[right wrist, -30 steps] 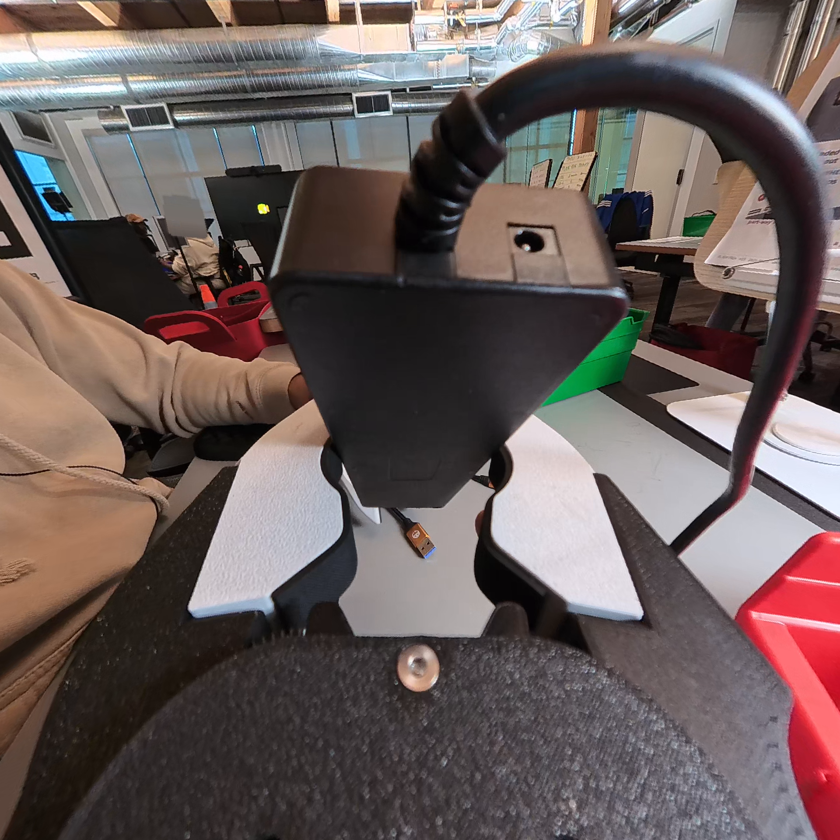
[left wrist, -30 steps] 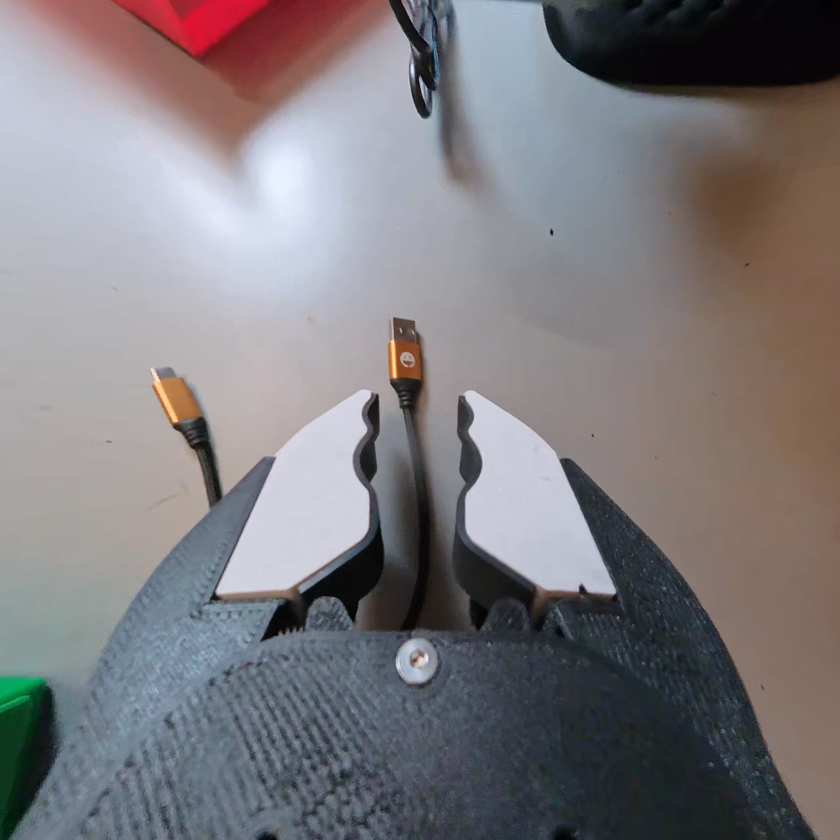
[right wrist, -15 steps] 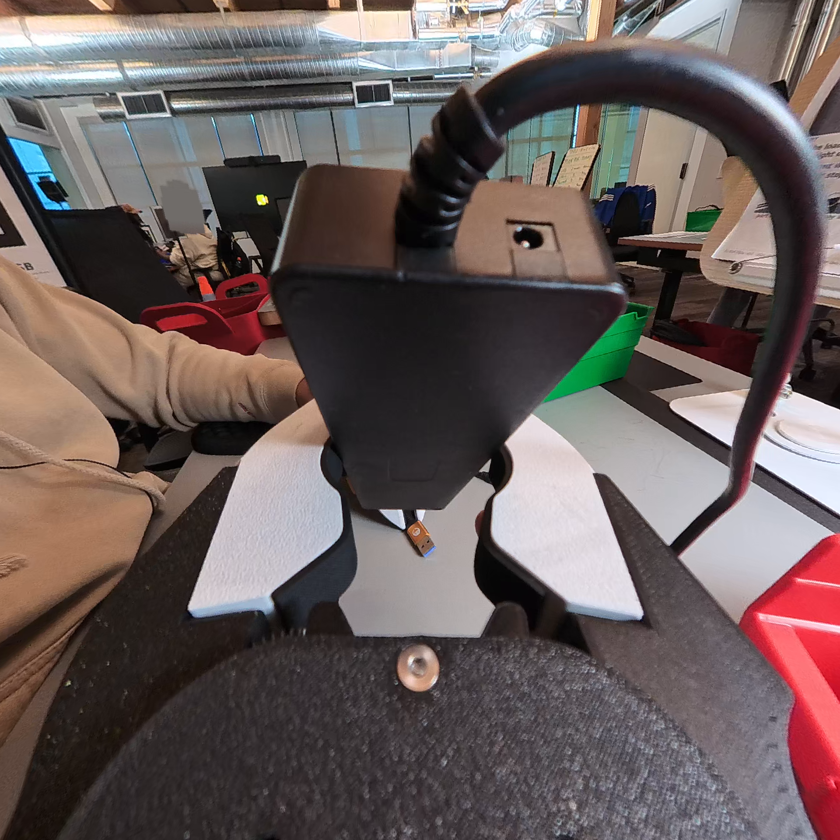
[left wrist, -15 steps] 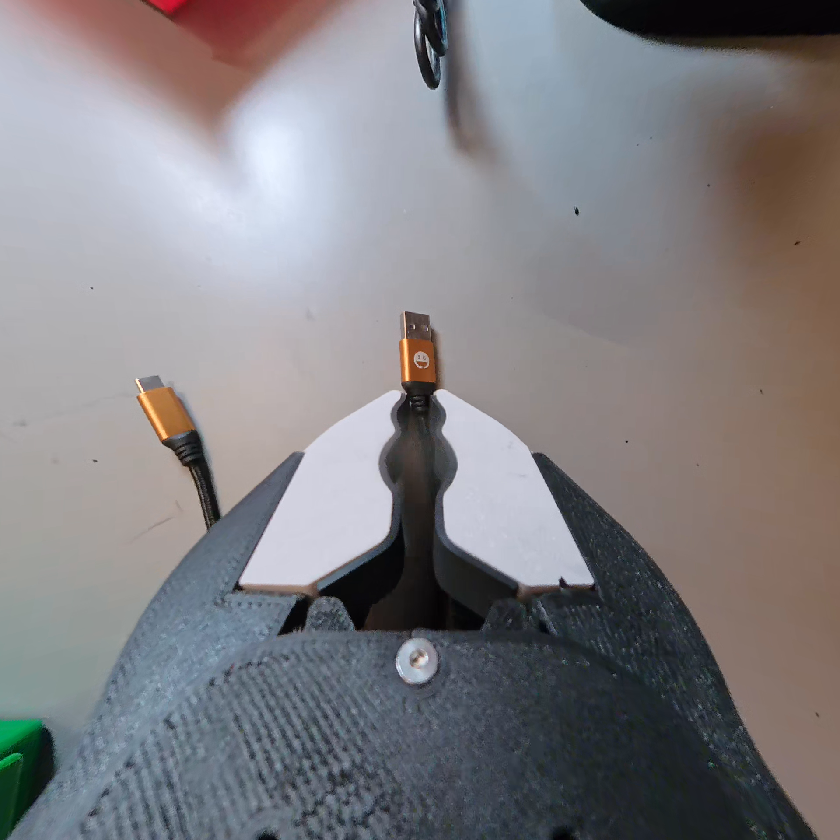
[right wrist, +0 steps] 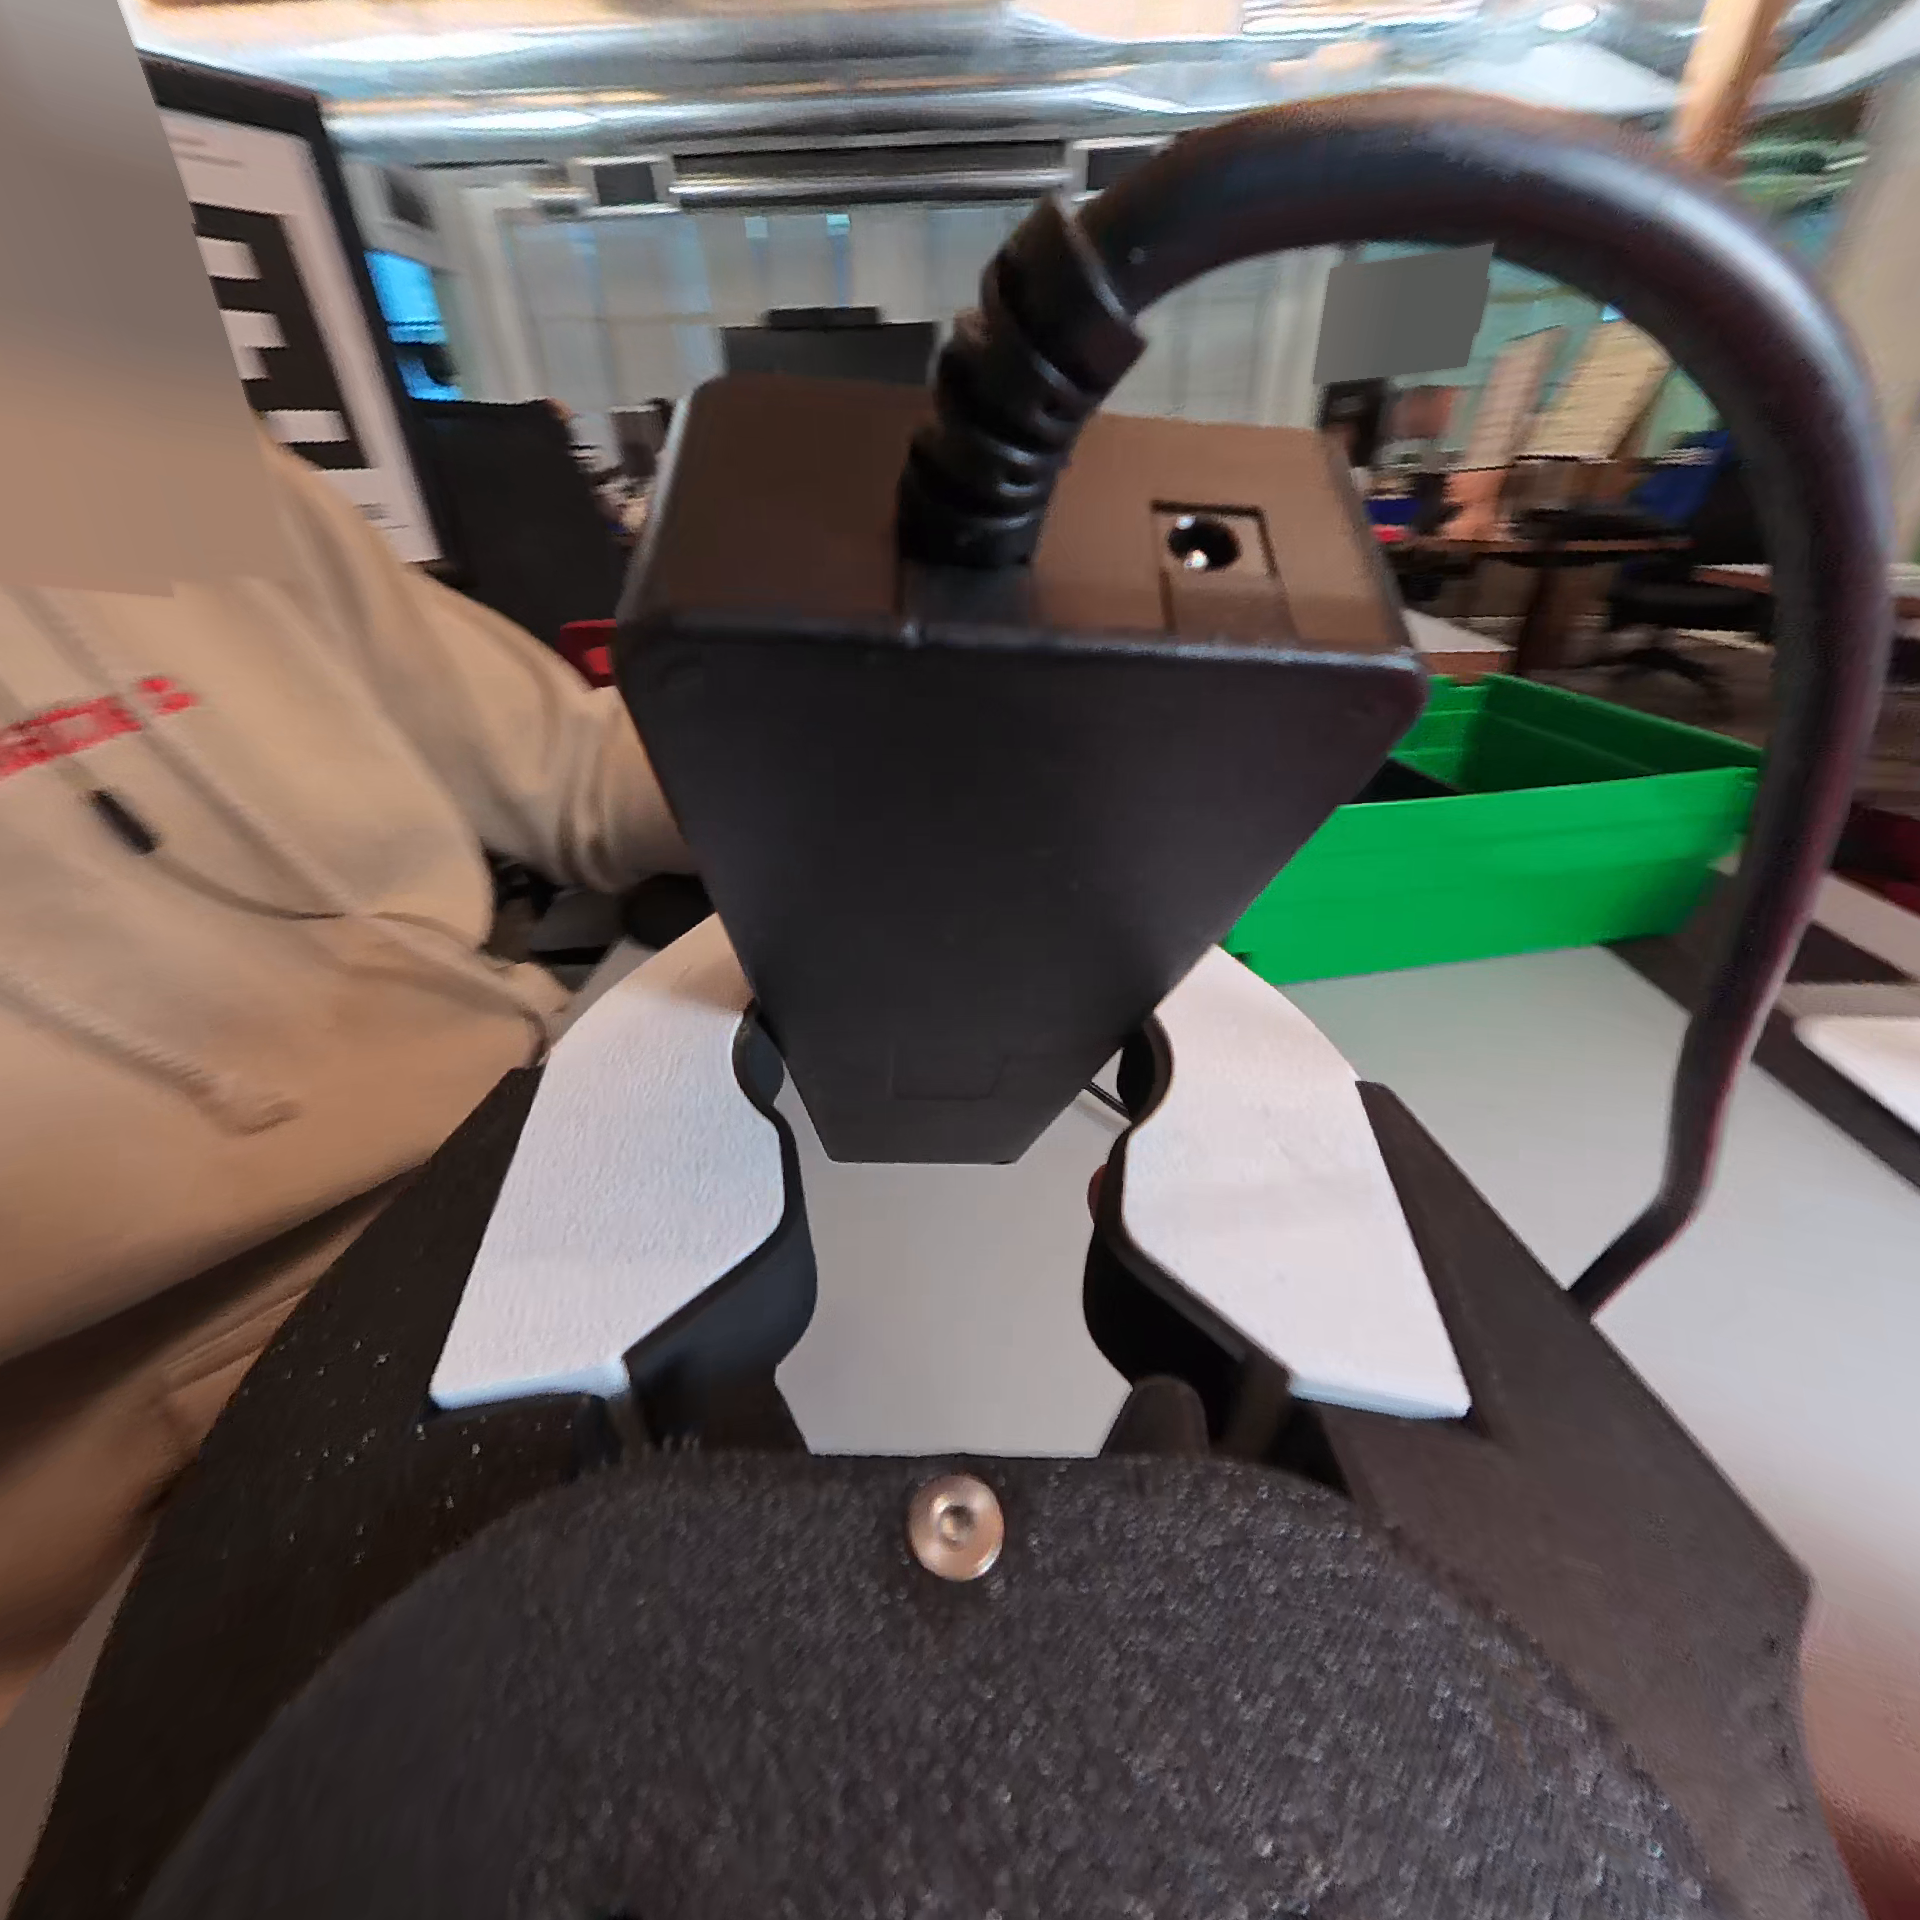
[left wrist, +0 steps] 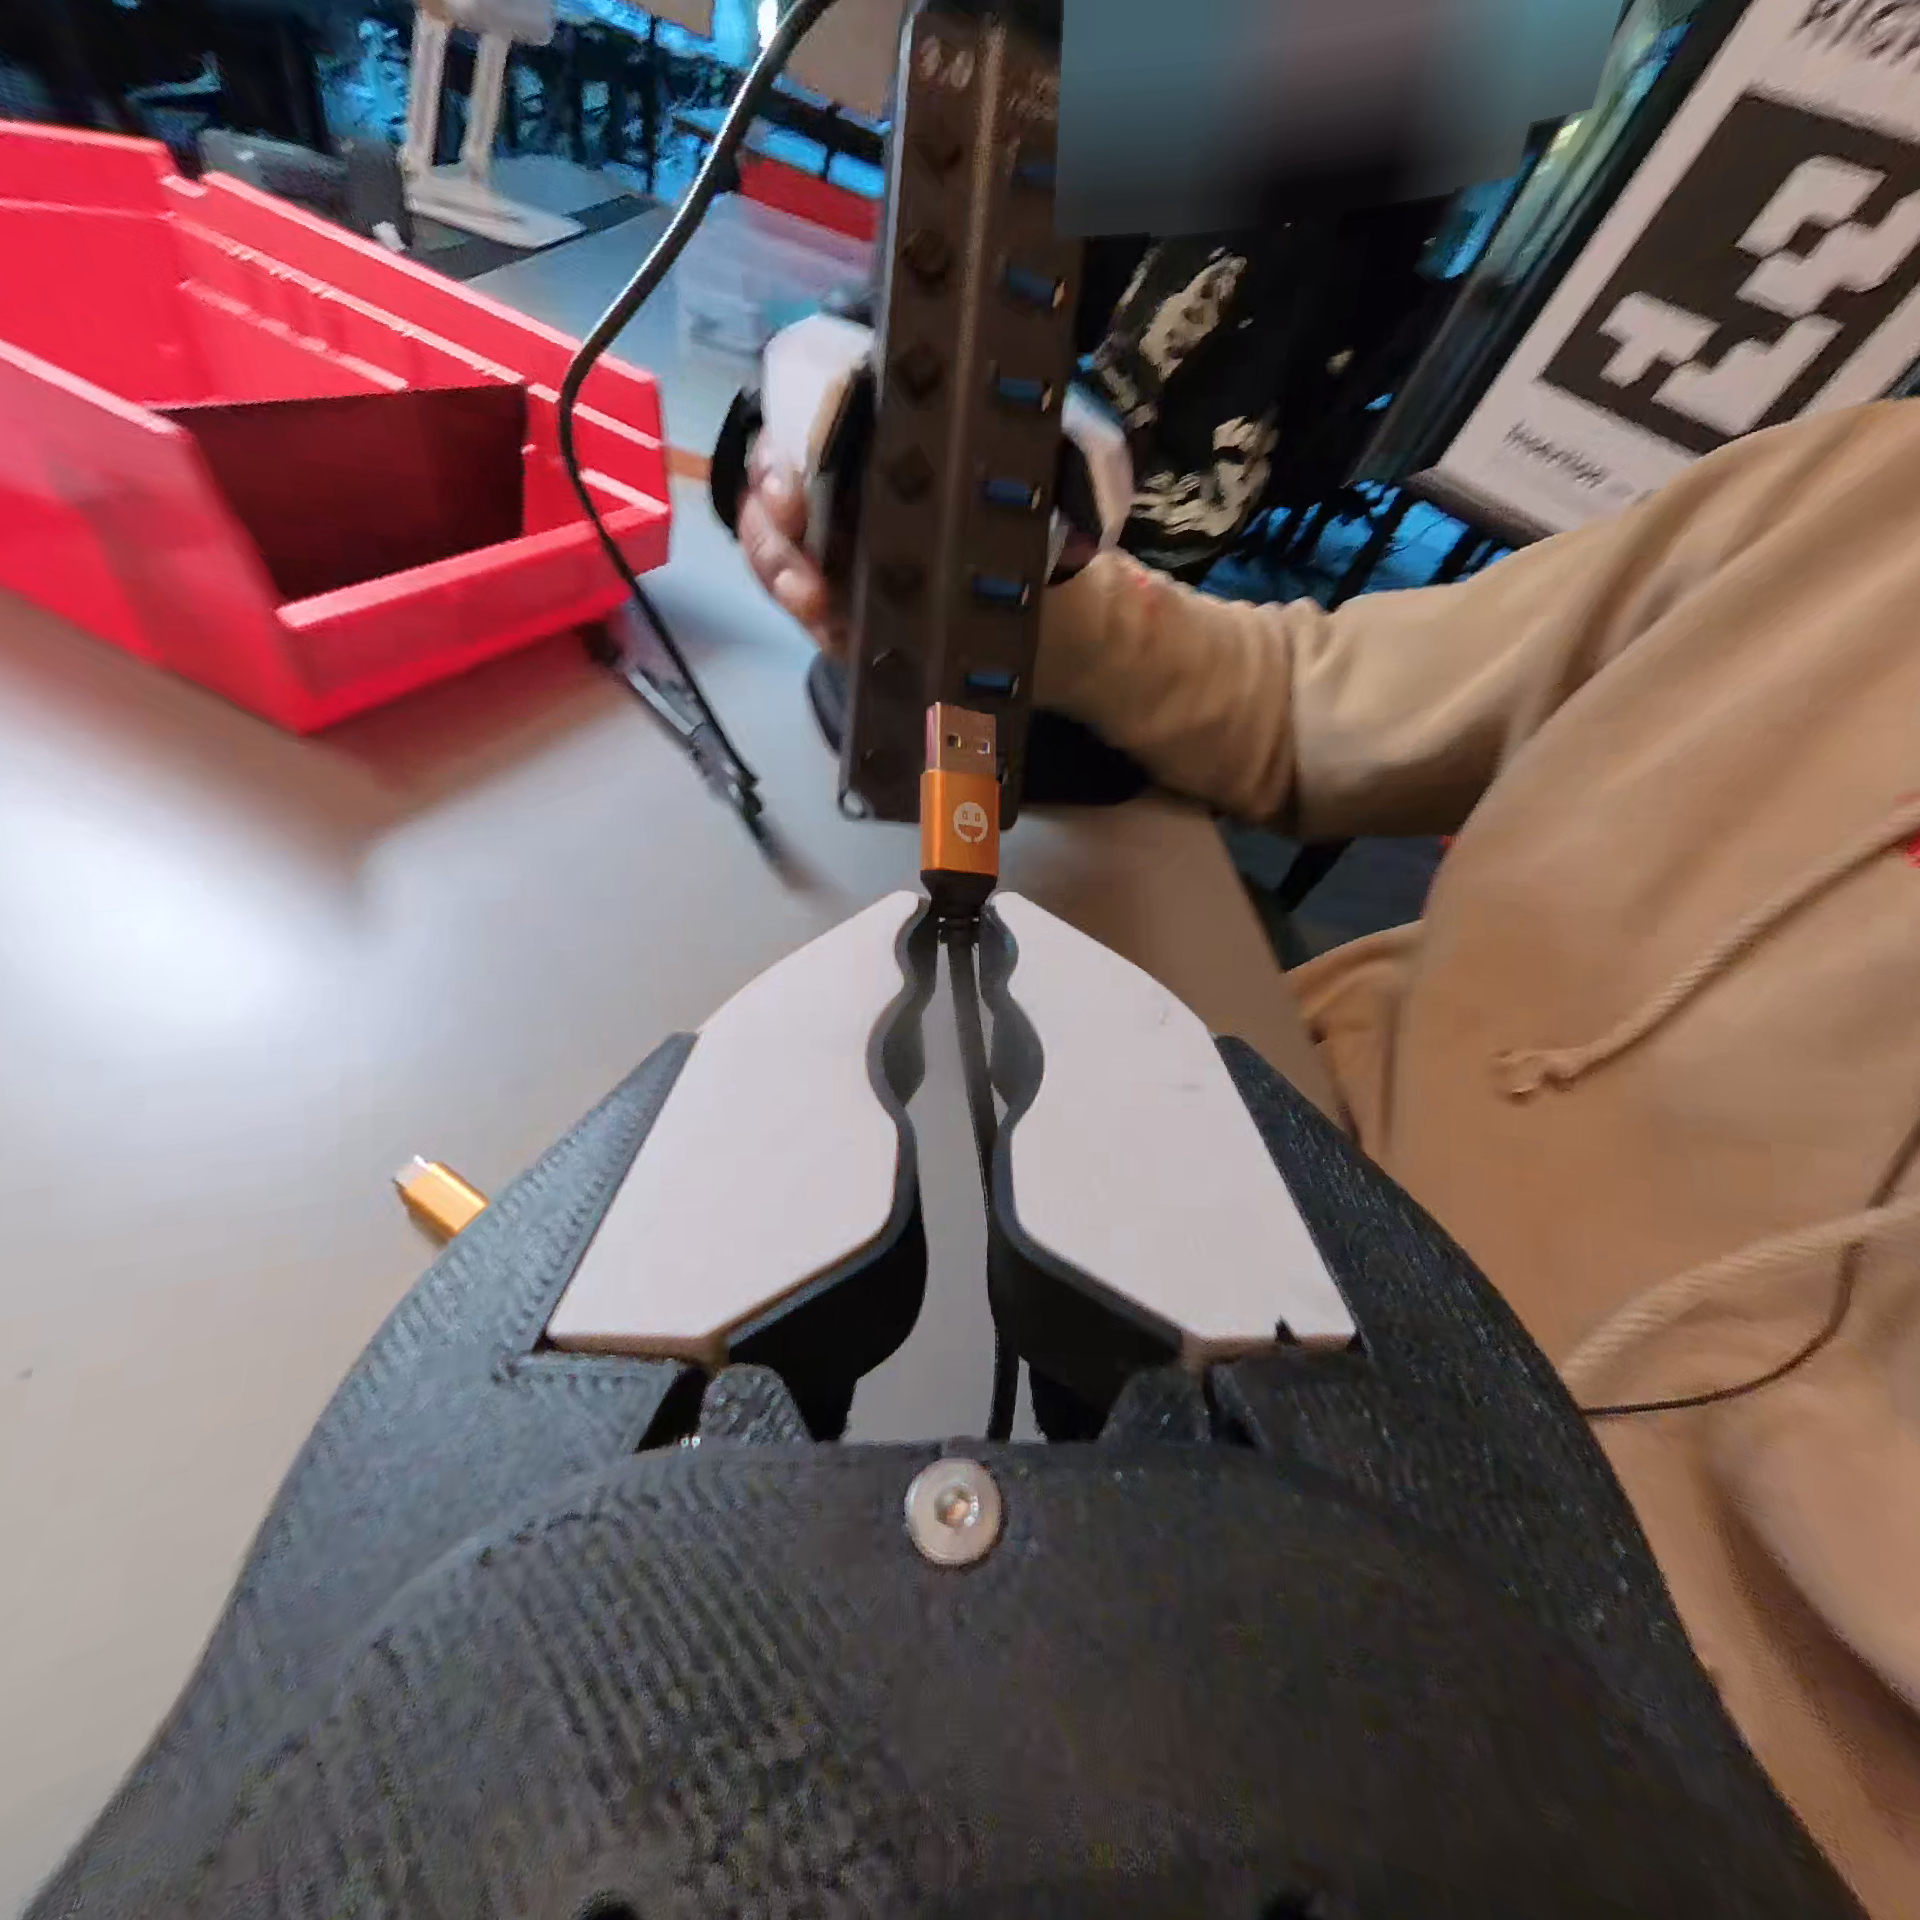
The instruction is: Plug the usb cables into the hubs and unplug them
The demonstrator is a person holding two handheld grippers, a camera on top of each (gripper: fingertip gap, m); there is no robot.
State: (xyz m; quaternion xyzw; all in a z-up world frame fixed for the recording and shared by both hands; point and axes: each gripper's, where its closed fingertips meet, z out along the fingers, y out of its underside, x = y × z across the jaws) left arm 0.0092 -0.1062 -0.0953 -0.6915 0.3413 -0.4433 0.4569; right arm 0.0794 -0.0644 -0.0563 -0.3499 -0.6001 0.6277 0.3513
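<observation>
Plug (left wrist: 960, 805) lifted, tip just beside hub (left wrist: 956, 416) edge

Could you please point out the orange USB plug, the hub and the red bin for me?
USB plug (left wrist: 958, 821), left wrist view, on its orange shell.
Hub (right wrist: 997, 821), right wrist view, on its dark front face.
Red bin (left wrist: 436, 644), left wrist view, on its near wall.
</observation>
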